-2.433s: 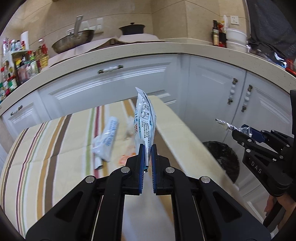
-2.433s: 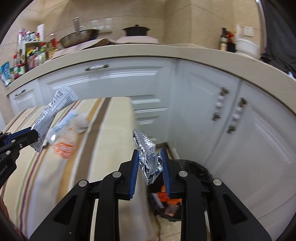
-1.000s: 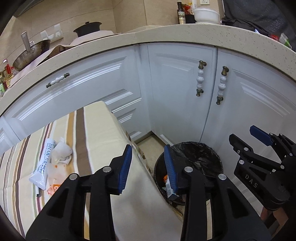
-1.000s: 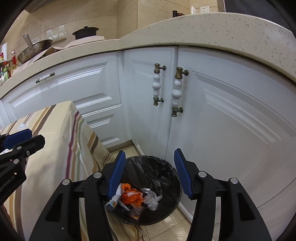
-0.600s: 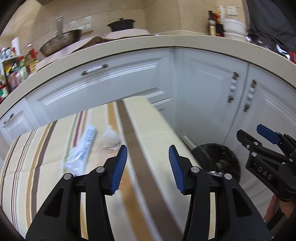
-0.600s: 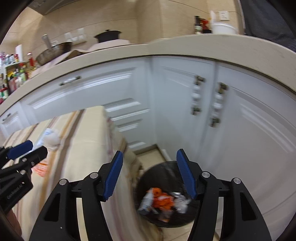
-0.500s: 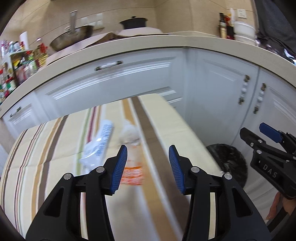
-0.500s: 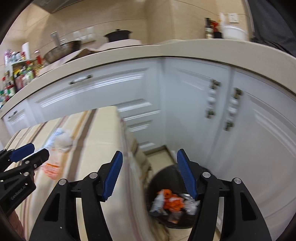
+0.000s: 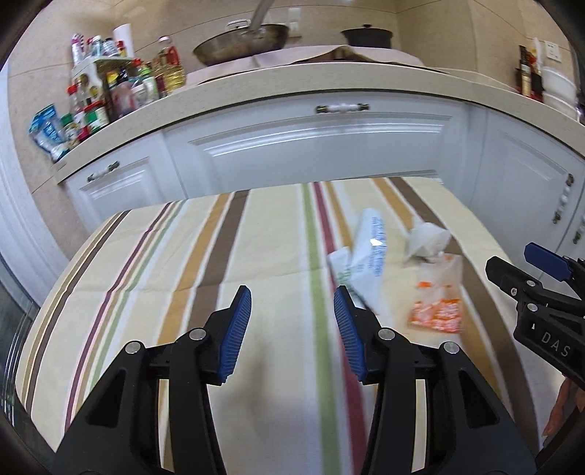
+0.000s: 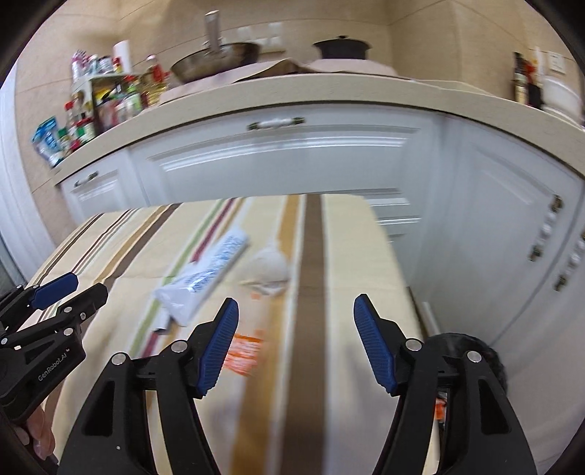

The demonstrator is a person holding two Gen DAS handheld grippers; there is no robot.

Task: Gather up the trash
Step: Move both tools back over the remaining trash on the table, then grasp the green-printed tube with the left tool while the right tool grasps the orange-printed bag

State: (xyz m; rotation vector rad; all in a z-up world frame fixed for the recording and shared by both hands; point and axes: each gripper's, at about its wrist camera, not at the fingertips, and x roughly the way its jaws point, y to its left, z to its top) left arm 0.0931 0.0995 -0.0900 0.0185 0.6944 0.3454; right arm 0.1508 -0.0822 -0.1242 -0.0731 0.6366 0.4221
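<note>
Three pieces of trash lie on the striped tablecloth (image 9: 182,263): a white and blue wrapper (image 9: 367,255), a crumpled white tissue (image 9: 426,239) and a clear packet with orange print (image 9: 437,296). They also show in the right wrist view: the wrapper (image 10: 204,274), the tissue (image 10: 270,268), the orange packet (image 10: 245,347). My left gripper (image 9: 292,321) is open and empty, above the cloth, left of the trash. My right gripper (image 10: 296,339) is open and empty, above the table's right part. The black-lined bin (image 10: 471,350) is on the floor, right of the table.
White cabinets (image 9: 321,146) under a beige counter run behind and to the right of the table. Bottles and jars (image 9: 106,95), a wok (image 9: 241,44) and a black pot (image 9: 367,34) stand on the counter. The table's right edge (image 10: 395,263) drops toward the bin.
Both grippers have let their wrappers go into the bin and swung left, back over the table. Both stand open and empty.
</note>
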